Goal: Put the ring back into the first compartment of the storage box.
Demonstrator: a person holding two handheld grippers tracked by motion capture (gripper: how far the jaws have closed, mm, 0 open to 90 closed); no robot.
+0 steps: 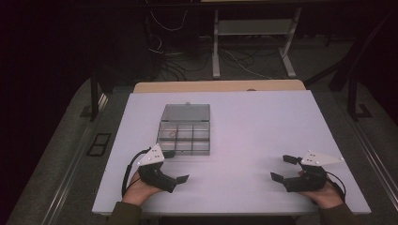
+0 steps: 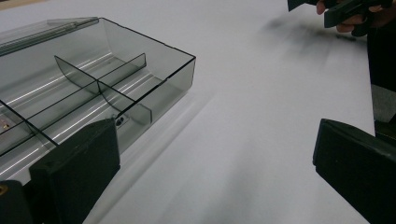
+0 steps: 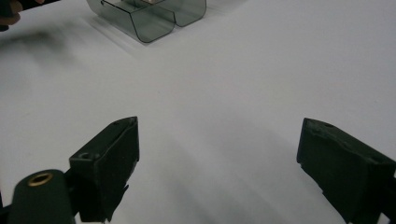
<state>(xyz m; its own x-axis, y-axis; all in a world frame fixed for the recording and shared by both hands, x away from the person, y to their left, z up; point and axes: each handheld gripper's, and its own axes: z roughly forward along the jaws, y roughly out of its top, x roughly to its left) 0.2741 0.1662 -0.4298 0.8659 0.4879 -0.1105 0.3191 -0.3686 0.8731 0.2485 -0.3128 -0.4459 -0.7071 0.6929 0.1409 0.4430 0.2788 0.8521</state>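
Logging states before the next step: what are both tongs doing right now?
Left tongs: open, holding nothing, beside the box.
Right tongs: open, holding nothing, over bare table.

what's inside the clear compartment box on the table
The box lies open, its lid folded back. Dividers split it into compartments that look mostly empty. One small reddish item sits in a middle-left compartment; what it is cannot be told. The left tool hides part of the near-left corner.

smoky grey box (image 1: 185,129), white table (image 1: 263,131), black tongs (image 1: 177,166)
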